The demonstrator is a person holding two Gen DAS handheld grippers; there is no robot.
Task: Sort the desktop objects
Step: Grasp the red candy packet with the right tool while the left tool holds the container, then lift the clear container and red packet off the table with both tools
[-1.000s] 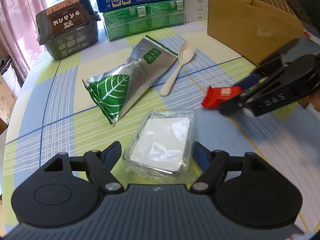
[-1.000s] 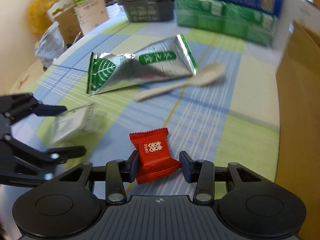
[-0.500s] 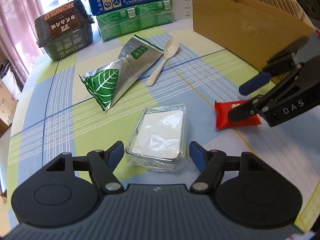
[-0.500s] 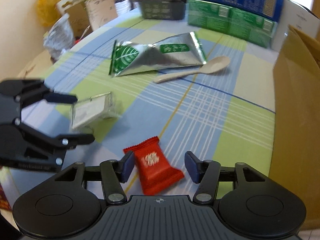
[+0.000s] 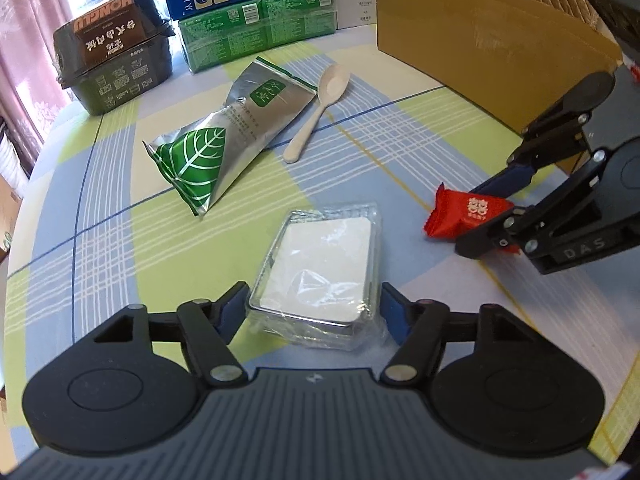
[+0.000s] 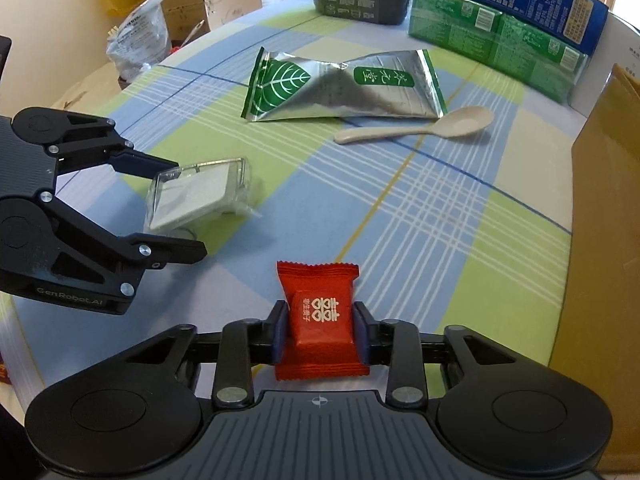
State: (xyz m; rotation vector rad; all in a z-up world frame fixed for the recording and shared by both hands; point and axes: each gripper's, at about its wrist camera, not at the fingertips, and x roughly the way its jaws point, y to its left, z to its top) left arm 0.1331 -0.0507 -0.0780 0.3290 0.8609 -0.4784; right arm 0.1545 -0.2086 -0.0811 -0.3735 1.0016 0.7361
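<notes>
Right wrist view shows your right gripper (image 6: pixel 319 334) clenched on the red candy packet (image 6: pixel 318 320), pads pressing its two long sides, its long axis running straight ahead along the fingers. Your left gripper (image 5: pixel 314 314) is spread wide and grasping nothing, with the wrapped clear box (image 5: pixel 322 268) lying on the checked tablecloth (image 5: pixel 120 240) between its fingertips, its long axis pointing forward and slightly right. The cardboard box (image 5: pixel 480 40) stands to the right, nearer your right hand, so the packet likely goes there first.
</notes>
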